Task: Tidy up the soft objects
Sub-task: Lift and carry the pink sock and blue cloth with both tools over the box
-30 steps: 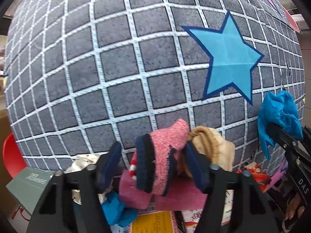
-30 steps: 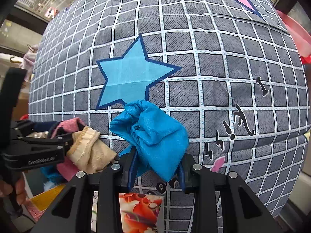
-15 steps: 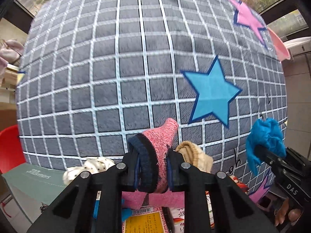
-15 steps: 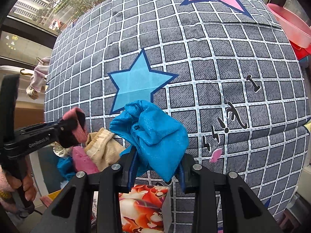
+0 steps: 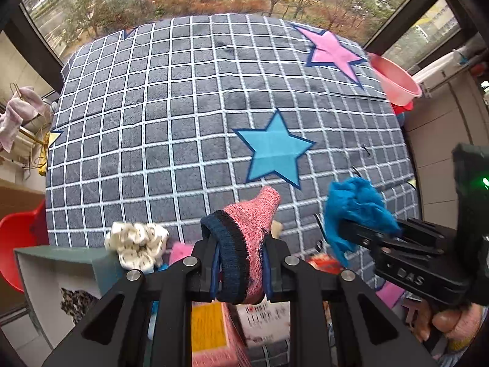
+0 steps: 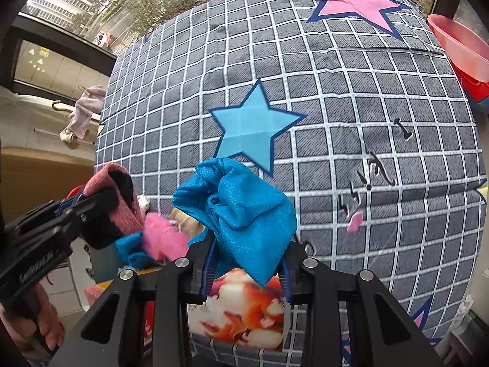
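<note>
My left gripper [image 5: 241, 267] is shut on a pink knit sock [image 5: 250, 235] with a dark blue cuff, held up above the pile; the sock [image 6: 114, 202] also shows at the left of the right wrist view. My right gripper [image 6: 246, 264] is shut on a crumpled bright blue cloth [image 6: 241, 211], which appears at the right of the left wrist view as well [image 5: 354, 211]. Below them lie a cream dotted cloth [image 5: 137, 241], a fluffy pink item [image 6: 162, 238] and a beige sock [image 6: 186, 221], partly hidden.
A grey checked bedspread [image 5: 183, 122] with blue and pink stars fills the background. An open green box [image 5: 58, 272] sits lower left, next to a red bowl [image 5: 18, 244]. A pink basin [image 5: 394, 79] stands at the right edge. Printed boxes [image 6: 241, 309] lie underneath. Windows are behind.
My left gripper closed on the pink sock and lifted it off the pile, pulling back so more of the bed shows. My right gripper rose a little with the blue cloth.
</note>
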`<state>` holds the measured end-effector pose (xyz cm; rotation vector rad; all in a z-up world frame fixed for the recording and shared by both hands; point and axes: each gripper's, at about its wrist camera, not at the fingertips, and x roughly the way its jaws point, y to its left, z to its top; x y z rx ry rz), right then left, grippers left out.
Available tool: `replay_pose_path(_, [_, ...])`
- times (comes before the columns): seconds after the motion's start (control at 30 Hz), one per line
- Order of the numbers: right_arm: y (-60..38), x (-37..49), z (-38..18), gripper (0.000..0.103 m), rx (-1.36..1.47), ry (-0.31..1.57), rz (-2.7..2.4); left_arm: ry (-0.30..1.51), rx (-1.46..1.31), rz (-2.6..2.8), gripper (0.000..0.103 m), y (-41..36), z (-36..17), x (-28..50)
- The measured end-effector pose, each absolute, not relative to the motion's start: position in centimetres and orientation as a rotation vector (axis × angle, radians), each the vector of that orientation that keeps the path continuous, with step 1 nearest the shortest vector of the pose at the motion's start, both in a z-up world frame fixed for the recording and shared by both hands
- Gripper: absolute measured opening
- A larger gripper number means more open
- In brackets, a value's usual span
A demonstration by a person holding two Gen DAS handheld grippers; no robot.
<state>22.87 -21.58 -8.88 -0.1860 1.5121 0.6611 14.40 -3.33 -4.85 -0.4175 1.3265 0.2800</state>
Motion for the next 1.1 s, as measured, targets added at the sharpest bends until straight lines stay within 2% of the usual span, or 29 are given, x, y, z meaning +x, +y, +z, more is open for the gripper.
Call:
replay_pose_path(0.37, [-22.9,18.1,-7.5,0.036,-0.187,1.519,0.635,1.301,-0.349,0.156,0.023,-8.0,-2.2,8.6])
replay_pose_path(1.1, [-24.0,8.6,-4.8,0.036,-0.231,1.483,0.536,1.272,-0.261,-0.073,0.023,-12.5,0.2,-1.1])
